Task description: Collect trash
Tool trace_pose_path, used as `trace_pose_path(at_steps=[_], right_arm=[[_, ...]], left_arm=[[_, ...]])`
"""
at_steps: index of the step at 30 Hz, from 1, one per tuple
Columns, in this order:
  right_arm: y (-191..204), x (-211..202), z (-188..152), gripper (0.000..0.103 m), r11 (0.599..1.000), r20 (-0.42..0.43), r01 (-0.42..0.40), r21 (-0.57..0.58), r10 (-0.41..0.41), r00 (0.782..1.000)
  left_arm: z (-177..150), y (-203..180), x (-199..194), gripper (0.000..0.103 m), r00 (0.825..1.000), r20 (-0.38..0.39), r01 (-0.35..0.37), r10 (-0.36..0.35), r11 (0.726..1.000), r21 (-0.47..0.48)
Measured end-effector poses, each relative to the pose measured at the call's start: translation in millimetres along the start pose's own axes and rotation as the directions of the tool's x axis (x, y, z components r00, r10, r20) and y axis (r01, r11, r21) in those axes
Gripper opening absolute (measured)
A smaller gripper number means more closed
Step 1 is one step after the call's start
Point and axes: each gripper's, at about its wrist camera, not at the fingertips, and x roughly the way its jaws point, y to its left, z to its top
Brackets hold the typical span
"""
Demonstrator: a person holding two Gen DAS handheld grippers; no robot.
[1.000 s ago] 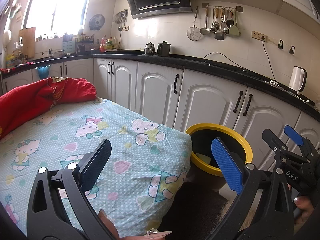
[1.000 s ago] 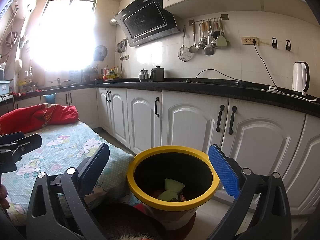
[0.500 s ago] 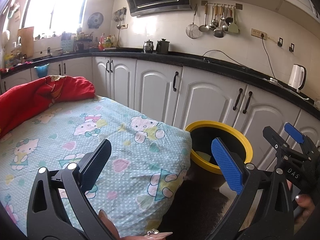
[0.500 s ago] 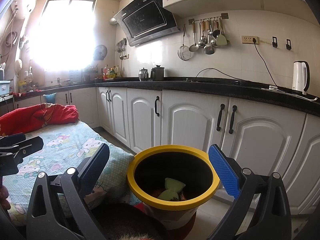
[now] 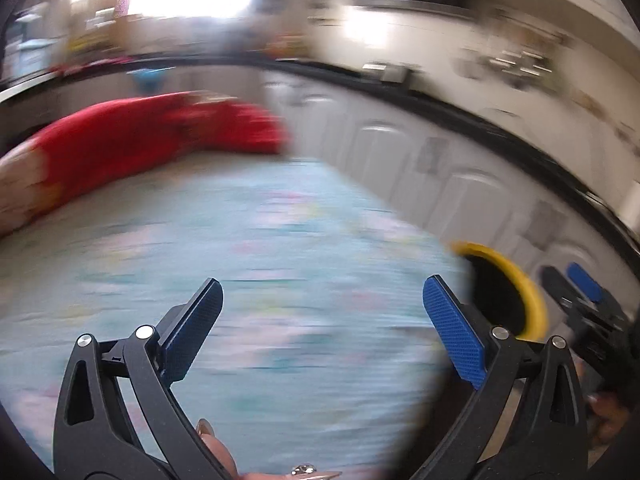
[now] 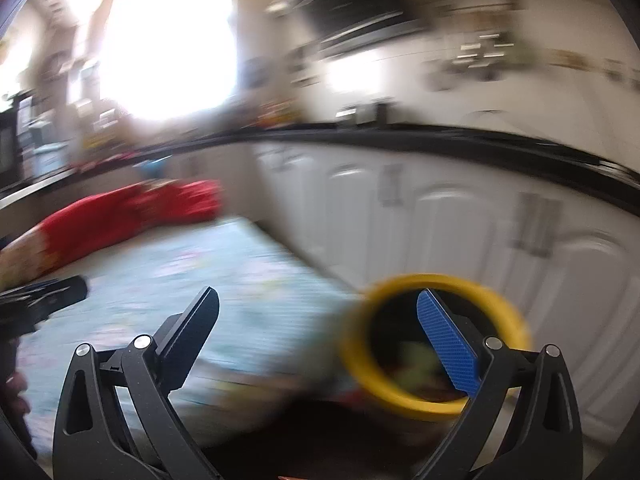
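Both views are smeared by motion. A black bin with a yellow rim [image 6: 440,344] stands on the floor by the white cabinets, with blurred green scraps inside; the same bin [image 5: 508,292] shows at the right of the left wrist view. My left gripper [image 5: 320,320] is open over the pale blue patterned bedsheet [image 5: 280,240], nothing between its fingers. My right gripper [image 6: 316,324] is open too, its blue right finger [image 6: 448,344] in front of the bin's mouth. Each gripper appears at the edge of the other's view. No loose trash shows on the sheet.
A red blanket [image 5: 140,144] lies bunched at the far end of the bed. White cabinets [image 6: 460,232] under a black counter [image 6: 440,136] run along the right. A bright window [image 6: 168,40] glares at the back. A hand [image 5: 216,452] shows below the left gripper.
Both grippers have swung left fast, blurring the views. The bin has slid rightward in each frame and more of the bed and red blanket shows. Both stay open and empty.
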Motion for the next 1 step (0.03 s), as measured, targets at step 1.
trace_pose_path(at_steps=[1], right_arm=[[36.1, 17.2, 5.5, 0.097, 0.996, -0.049, -0.089, -0.029, 0.087, 0.995]], left_arm=[[3.2, 29.9, -4.5, 0.092, 0.997, 0.007, -0.082, 0.082, 0.996, -0.034]])
